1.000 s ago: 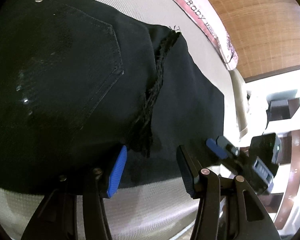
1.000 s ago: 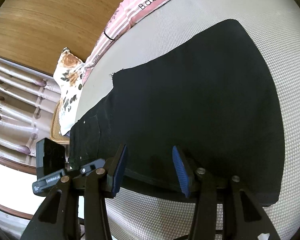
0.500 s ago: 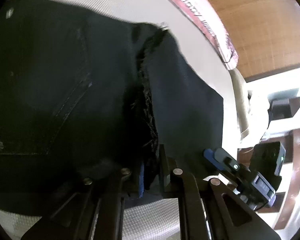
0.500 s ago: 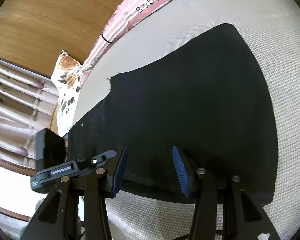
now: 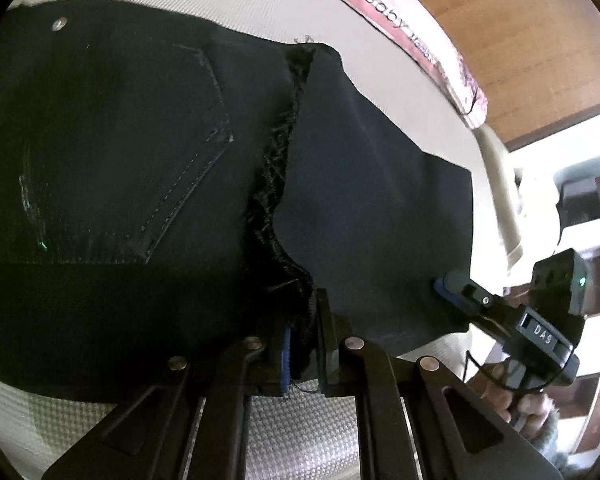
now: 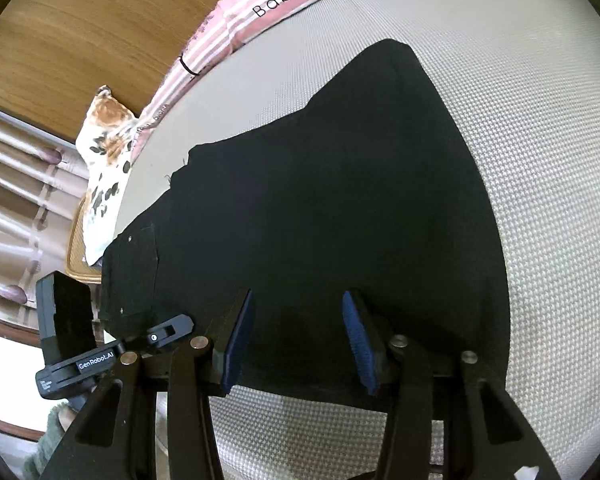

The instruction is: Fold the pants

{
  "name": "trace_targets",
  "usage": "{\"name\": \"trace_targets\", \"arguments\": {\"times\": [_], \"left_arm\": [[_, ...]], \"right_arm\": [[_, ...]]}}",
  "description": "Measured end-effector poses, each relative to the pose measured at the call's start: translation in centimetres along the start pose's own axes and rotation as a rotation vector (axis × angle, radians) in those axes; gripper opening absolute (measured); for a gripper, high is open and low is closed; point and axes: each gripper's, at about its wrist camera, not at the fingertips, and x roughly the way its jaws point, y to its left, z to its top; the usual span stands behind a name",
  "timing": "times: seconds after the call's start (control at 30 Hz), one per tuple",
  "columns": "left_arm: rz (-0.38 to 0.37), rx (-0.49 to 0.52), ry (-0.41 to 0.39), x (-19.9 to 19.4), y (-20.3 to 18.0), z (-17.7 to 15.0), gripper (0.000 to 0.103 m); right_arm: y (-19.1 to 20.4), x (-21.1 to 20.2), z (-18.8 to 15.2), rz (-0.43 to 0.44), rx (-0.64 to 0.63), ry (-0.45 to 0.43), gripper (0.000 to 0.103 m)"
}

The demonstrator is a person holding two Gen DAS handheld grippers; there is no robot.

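The left gripper [image 5: 302,346] is clamped together on the frayed black hem of the pants [image 5: 148,184], with the ragged edge pinched between its blue pads at the near edge of the garment. The right gripper [image 6: 298,340] stands with its jaws apart over the near edge of the pants [image 6: 320,208]; the dark cloth lies below and between the pads [image 6: 360,344], but whether they touch it I cannot tell. The pants lie flat on a pale woven mattress [image 6: 540,160], a back pocket [image 5: 180,152] and a rivet [image 5: 59,23] showing on the seat side, and the legs folded over toward the right gripper's end. Along the far side of the mattress runs a pink striped blanket [image 6: 260,4] printed with "Baby Mama's", against a wooden headboard [image 6: 80,32]. A floral pillow [image 6: 104,148] lies beside the mattress corner. In the left wrist view the person's hand [image 5: 516,400] grips the right gripper's handle just past the pants' edge.
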Motion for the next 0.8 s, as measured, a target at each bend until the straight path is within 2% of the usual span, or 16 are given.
{"name": "trace_targets", "arguments": {"times": [0.13,0.27,0.3,0.37,0.57,0.67,0.73,0.8], "left_arm": [[0.081,0.079,-0.021,-1.0,-1.4,0.0,0.021],[0.227,0.180,-0.147,-3.1,-2.9,0.9,0.022],[0.238,0.198,-0.171,-3.6,-2.9,1.0,0.022],[0.243,0.224,-0.209,-3.9,-3.7,2.0,0.022],[0.172,0.320,-0.229,-1.0,-6.1,5.5,0.022],[0.178,0.332,-0.210,1.9,-6.5,8.0,0.022],[0.190,0.301,-0.190,3.2,-5.8,9.4,0.022],[0.175,0.253,-0.157,4.3,-4.3,10.4,0.022]], "right_arm": [[-0.3,-0.7,0.6,-0.025,0.001,-0.009,0.043],[-0.2,-1.9,2.2,-0.092,-0.059,-0.067,0.045],[-0.2,-2.0,2.8,-0.102,-0.069,-0.079,0.045],[0.0,-1.9,3.9,-0.113,-0.086,-0.106,0.045],[0.8,-1.0,7.7,-0.148,-0.147,-0.173,0.044],[0.0,0.4,9.4,-0.229,-0.176,-0.187,0.032],[-0.6,1.3,10.0,-0.269,-0.185,-0.174,0.018],[-1.3,1.5,10.4,-0.256,-0.184,-0.186,0.016]]}}
